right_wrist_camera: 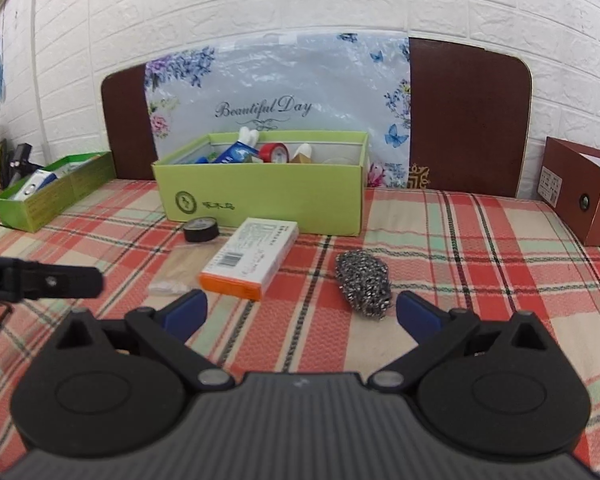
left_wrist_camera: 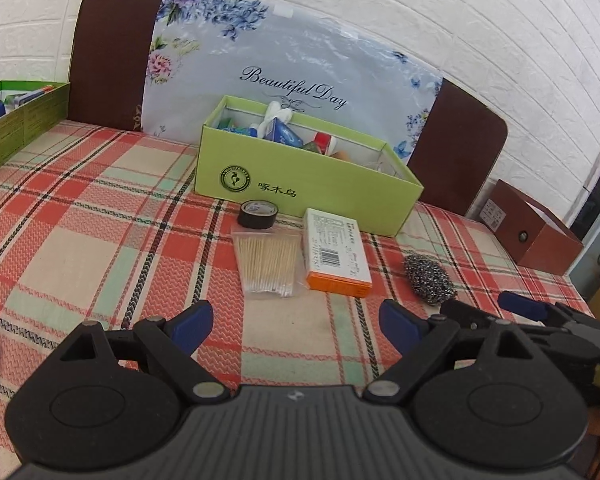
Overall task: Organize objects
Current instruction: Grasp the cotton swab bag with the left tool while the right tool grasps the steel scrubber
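We see the green box (left_wrist_camera: 300,184) at the back of the plaid cloth (left_wrist_camera: 80,220), then the orange carton (left_wrist_camera: 336,256), cotton swabs (left_wrist_camera: 266,266), steel scourer (right_wrist_camera: 364,280) and tape roll (left_wrist_camera: 256,214) just before it. Our left gripper (left_wrist_camera: 296,320) and right gripper (right_wrist_camera: 300,312) stand wide apart and empty; we should lower straight over one item.

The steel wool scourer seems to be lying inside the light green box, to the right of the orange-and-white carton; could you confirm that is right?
Not quite: the steel wool scourer lies on the plaid cloth in front of the light green box, not inside it. It is indeed to the right of the orange-and-white carton. The right wrist view shows this most clearly.
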Available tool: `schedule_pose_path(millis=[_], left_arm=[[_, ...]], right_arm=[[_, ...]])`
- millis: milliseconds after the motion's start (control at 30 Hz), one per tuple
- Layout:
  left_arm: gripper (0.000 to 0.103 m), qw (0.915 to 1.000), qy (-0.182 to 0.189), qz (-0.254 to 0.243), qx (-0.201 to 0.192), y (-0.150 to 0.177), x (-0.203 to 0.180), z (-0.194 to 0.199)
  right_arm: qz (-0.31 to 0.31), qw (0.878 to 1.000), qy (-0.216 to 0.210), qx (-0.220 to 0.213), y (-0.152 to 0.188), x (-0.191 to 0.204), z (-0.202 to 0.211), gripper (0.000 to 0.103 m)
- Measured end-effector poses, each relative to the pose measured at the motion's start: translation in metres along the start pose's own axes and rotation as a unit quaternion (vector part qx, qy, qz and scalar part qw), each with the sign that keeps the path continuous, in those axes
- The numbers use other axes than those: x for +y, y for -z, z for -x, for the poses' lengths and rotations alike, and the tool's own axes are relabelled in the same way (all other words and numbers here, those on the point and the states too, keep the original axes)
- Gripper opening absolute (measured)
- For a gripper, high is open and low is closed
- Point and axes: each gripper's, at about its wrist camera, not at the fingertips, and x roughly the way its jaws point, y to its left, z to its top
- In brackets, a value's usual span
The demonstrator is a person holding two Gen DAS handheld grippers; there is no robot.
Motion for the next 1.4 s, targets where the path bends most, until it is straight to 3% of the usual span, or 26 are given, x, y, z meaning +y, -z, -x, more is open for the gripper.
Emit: schedule_pose_path(millis=[467,500,567,600,833,1033,1133,1200,1233,1300,1333,1400], left_arm=[[0.091,0.9993,-0.009,0.022,0.028,0.0,0.019,-0.033],[0.091,0.9992,-0.009,0.023,0.03,-0.001,0.019,-0.034],[0.091,0.9991,-0.005,0.025,0.033,-0.001,0.018,-0.037],[0.091,0.9991,-0.002,0.025,0.034,-0.002,0.018,-0.038],[0.09,0.9994,0.002,0.017,0.029,-0.01,0.018,-0.058],[0.079,0.9976,-0.004,0.052,0.045,-0.025,0.03,-0.1],[0.079,0.9985,0.007,0.026,0.047,-0.029,0.021,-0.115],[0.073,0.9987,0.002,0.02,0.046,-0.03,0.017,-0.123],[0.064,0.9988,-0.002,0.022,0.044,-0.032,0.017,-0.125],[0.036,0.9983,0.004,0.03,0.051,-0.035,0.02,-0.127],[0.015,0.9974,0.001,0.033,0.064,-0.036,0.022,-0.129],[0.015,0.9975,0.004,0.031,0.064,-0.033,0.024,-0.126]], right_arm=[[-0.018,0.999,0.036,0.029,-0.004,-0.032,-0.071,0.081],[-0.019,0.999,0.034,0.031,-0.004,-0.033,-0.074,0.076],[-0.019,0.999,0.031,0.037,-0.004,-0.034,-0.08,0.052],[-0.02,0.998,0.033,0.043,-0.004,-0.034,-0.082,0.029],[-0.038,0.998,0.006,0.041,0.008,-0.03,-0.053,0.026],[-0.044,0.998,-0.029,0.046,0.026,-0.017,-0.021,0.026],[-0.039,0.998,-0.026,0.05,0.029,-0.012,-0.014,0.026],[-0.034,0.998,-0.021,0.049,0.028,-0.01,-0.011,0.026],[-0.035,0.998,-0.02,0.048,0.028,-0.01,-0.01,0.026],[-0.036,0.998,-0.021,0.048,0.026,-0.01,-0.007,0.026],[-0.034,0.998,-0.02,0.046,0.026,-0.01,-0.005,0.026],[-0.031,0.998,-0.022,0.047,0.026,-0.009,-0.003,0.026]])
